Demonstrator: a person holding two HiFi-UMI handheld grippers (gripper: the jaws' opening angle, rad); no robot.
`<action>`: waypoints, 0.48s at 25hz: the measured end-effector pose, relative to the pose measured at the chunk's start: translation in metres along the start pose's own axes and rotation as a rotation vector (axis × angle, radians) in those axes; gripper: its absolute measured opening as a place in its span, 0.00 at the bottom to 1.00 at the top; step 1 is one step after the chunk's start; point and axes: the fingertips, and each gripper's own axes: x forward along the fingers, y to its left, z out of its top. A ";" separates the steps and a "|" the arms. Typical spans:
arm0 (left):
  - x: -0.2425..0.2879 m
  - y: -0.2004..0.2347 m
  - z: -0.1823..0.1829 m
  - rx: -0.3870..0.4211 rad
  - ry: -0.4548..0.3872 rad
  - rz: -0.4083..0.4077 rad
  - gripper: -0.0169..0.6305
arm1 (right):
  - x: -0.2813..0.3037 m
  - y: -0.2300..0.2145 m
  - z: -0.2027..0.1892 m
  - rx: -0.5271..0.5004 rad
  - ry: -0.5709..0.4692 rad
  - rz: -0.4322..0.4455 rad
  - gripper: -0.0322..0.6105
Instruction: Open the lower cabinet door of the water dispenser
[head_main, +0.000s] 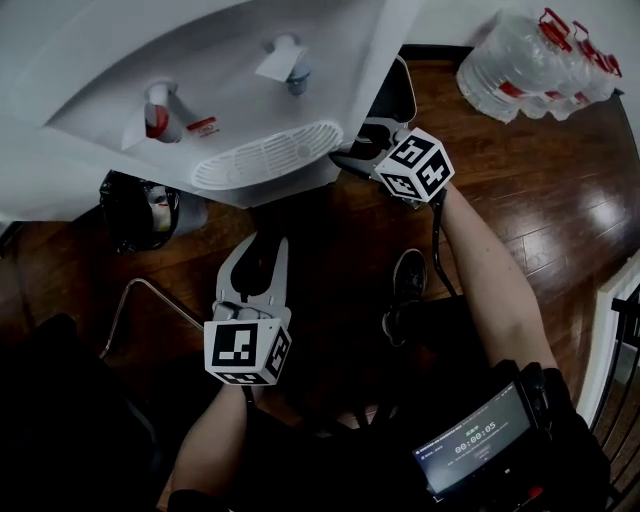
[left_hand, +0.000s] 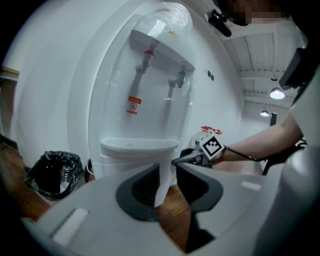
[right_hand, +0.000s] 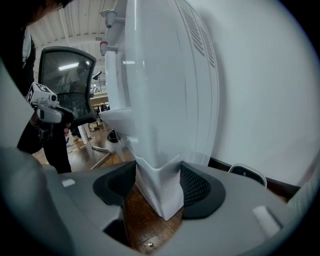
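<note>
There is one white water dispenser (head_main: 200, 60) on the far left. It has two taps: one with a red tip (head_main: 158, 110) on the left and one grey tap (head_main: 293, 65) on the right. Under them is one drip tray (head_main: 265, 155). The lower cabinet door (left_hand: 121, 167) is on the front, right below that tray, and it looks closed. One black bin (head_main: 135, 210) stands just left of the dispenser. One pack of water bottles (head_main: 540, 65) lies on the floor far to the right, and one office chair (right_hand: 65, 75) is there too.

There are two grippers. The left gripper (head_main: 262, 250) is near the person and well apart from the dispenser. It points at the front, and its jaws are apart with nothing in them. The right arm (head_main: 490, 270) reaches out far, and the right gripper (head_main: 350, 158) is at the dispenser's right side, low under the tray. Its jaws are wide apart with the dispenser's lower corner (right_hand: 160, 190) between them – the pads do not seem to squeeze it.
</note>
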 end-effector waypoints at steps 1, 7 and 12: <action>0.000 0.000 0.000 0.000 0.000 -0.001 0.22 | -0.001 0.000 -0.001 0.002 0.002 0.001 0.47; -0.003 0.006 0.010 -0.029 -0.003 0.022 0.22 | -0.009 0.017 -0.013 -0.043 0.055 0.045 0.42; -0.001 0.001 0.006 -0.008 -0.020 0.016 0.22 | -0.023 0.033 -0.022 -0.060 0.084 0.057 0.37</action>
